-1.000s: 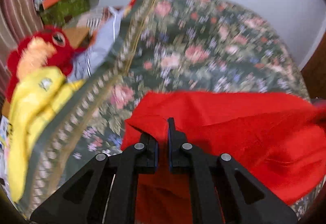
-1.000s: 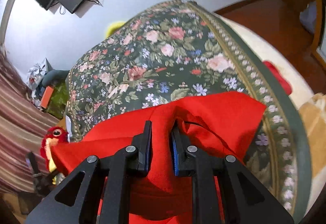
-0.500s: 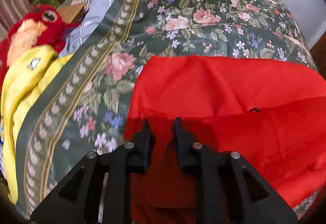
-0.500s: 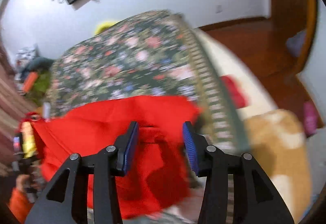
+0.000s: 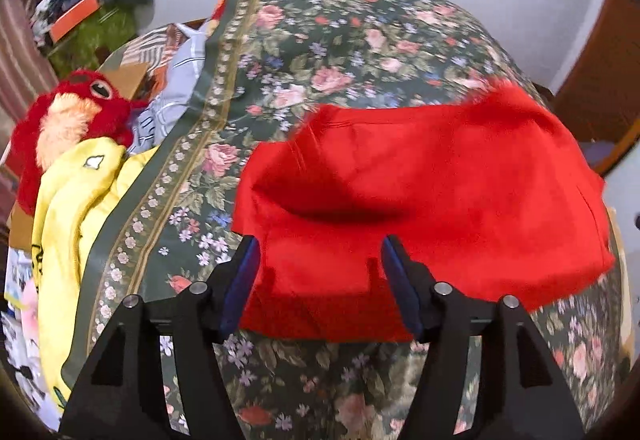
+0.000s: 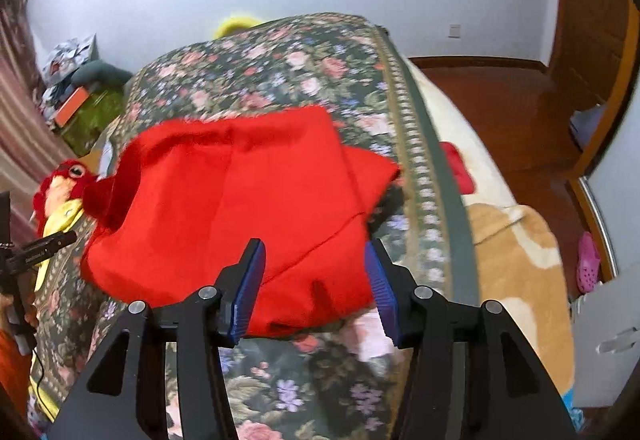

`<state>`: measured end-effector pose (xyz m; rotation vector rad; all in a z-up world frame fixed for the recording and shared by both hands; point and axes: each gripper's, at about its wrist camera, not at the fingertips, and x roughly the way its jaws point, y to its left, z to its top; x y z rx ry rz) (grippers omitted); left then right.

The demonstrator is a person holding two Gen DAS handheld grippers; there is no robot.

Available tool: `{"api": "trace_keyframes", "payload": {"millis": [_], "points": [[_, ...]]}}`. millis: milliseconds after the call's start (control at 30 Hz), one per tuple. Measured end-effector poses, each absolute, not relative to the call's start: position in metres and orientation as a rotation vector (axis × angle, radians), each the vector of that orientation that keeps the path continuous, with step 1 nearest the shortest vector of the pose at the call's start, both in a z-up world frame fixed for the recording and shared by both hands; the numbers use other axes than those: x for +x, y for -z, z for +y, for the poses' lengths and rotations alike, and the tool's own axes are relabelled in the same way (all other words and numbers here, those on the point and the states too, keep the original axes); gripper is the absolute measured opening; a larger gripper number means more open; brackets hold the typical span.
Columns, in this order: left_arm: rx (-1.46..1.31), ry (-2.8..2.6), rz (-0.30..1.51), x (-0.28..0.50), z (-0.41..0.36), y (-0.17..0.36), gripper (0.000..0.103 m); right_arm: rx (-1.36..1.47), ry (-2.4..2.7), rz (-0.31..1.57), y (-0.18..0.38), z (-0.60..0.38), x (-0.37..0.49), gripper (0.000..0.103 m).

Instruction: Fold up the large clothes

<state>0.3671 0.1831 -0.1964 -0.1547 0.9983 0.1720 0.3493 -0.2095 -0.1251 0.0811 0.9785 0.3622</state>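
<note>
Nearest, the left tool (image 5: 320,280) stands wide open with nothing between its 2 blue pads, poised over the near edge of the red garment (image 5: 420,192). The right tool (image 6: 314,284) is likewise spread wide and holds nothing, its pads either side of the garment's near hem. The red garment (image 6: 224,200) lies folded over on the floral bedspread (image 5: 360,52), its upper layer blurred. Beyond, at the bed's left side, sit a yellow cloth (image 5: 68,208) and a red plush toy (image 5: 68,112).
</note>
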Motion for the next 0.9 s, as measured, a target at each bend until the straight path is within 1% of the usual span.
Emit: {"api": "trace_keyframes", "payload": {"millis": [167,300,367,400,467,500,567,633,767,900], "points": [[-0.100,-0.104,1.062,0.371,0.163,0.218,0.065,0.079,-0.406,1.011,0.140,-0.178,0.358,0.048],[-0.138,-0.072,1.085,0.383,0.153,0.238,0.065,0.088,-0.464,1.033,0.150,-0.154,0.360,0.048],[-0.141,-0.073,1.085,0.386,0.149,0.246,0.066,0.043,-0.487,1.040,0.157,-0.140,0.359,0.048],[-0.135,-0.075,1.080,0.387,0.147,0.251,0.066,-0.001,-0.489,1.048,0.164,-0.133,0.358,0.050],[-0.129,-0.073,1.076,0.386,0.146,0.257,0.069,-0.067,-0.470,1.055,0.177,-0.127,0.355,0.065],[-0.125,-0.073,1.068,0.384,0.146,0.260,0.071,-0.087,-0.457,1.051,0.183,-0.128,0.353,0.069],[-0.131,-0.075,1.043,0.377,0.149,0.262,0.072,-0.086,-0.443,1.062,0.190,-0.134,0.352,0.084],[-0.141,-0.079,1.038,0.371,0.153,0.264,0.074,-0.053,-0.446,1.087,0.193,-0.143,0.351,0.087],[-0.182,-0.092,1.030,0.359,0.161,0.265,0.080,-0.056,-0.444,1.116,0.194,-0.154,0.343,0.087],[-0.196,-0.105,1.033,0.345,0.162,0.260,0.081,-0.148,-0.420,1.148,0.196,-0.152,0.329,0.088]]}}
